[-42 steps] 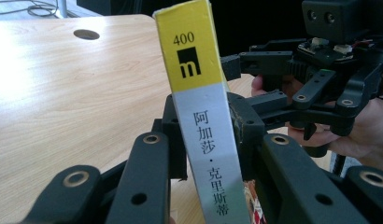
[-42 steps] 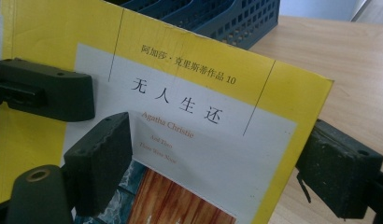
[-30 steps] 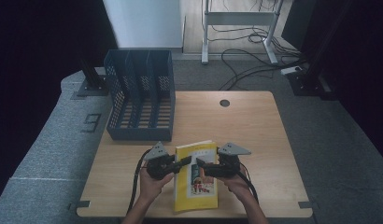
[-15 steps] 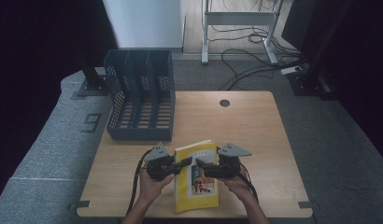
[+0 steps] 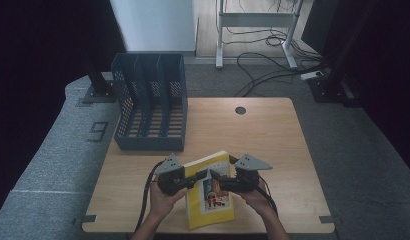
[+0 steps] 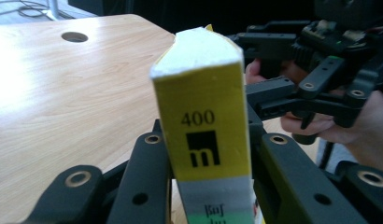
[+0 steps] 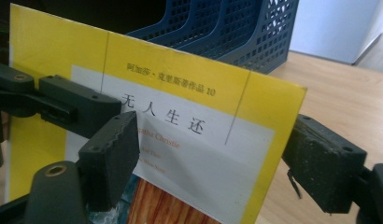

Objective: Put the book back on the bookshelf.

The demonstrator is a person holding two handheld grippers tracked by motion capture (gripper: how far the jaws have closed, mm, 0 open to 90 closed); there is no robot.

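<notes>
A yellow paperback book [image 5: 209, 200] lies near the table's front edge, its far end tipped up. My left gripper [image 5: 197, 181] is shut on it: in the left gripper view both jaws [image 6: 210, 140] press the sides of the yellow spine [image 6: 203, 121]. My right gripper [image 5: 216, 182] reaches in from the right. Its jaws [image 7: 217, 158] stand wide and have just been closing, one pad [image 7: 110, 149] before the front cover [image 7: 180, 116], the other [image 7: 325, 168] behind the book's edge. Neither pad visibly presses the book.
A dark blue file rack [image 5: 150, 100] with three slots stands at the table's back left. A round cable hole [image 5: 240, 110] sits near the far edge. The wooden tabletop [image 5: 273, 140] stretches to the right. Cables lie on the floor behind.
</notes>
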